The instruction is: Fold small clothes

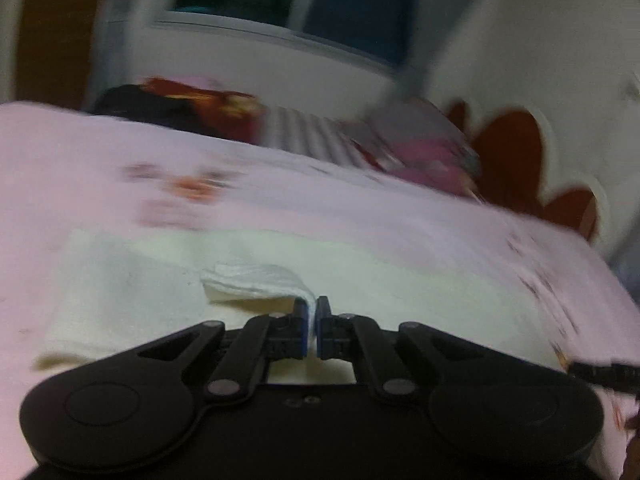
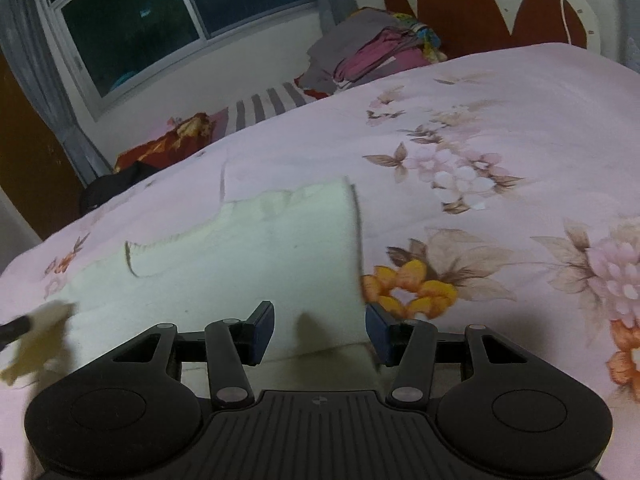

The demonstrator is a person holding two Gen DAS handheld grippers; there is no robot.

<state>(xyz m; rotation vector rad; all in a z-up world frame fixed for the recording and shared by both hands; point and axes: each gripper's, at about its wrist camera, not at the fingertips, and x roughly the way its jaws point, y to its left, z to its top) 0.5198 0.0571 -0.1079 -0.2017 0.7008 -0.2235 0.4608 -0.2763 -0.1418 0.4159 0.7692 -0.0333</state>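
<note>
A small cream garment (image 2: pixel 248 248) lies flat on the pink floral bedspread (image 2: pixel 500 112). In the left wrist view, which is blurred, my left gripper (image 1: pixel 313 312) is shut on a raised edge of the cream garment (image 1: pixel 256 282), folding it over the rest of the cloth (image 1: pixel 132 300). In the right wrist view my right gripper (image 2: pixel 320 326) is open and empty, low over the garment's near right corner. The left gripper's tip with the lifted cloth corner (image 2: pixel 36 332) shows at the far left of that view.
A pile of grey and pink clothes (image 2: pixel 368 52) lies at the far side of the bed by the red and white headboard (image 2: pixel 480 4). A red and dark bundle (image 2: pixel 160 152) sits at the far left edge, below a window (image 2: pixel 168 12).
</note>
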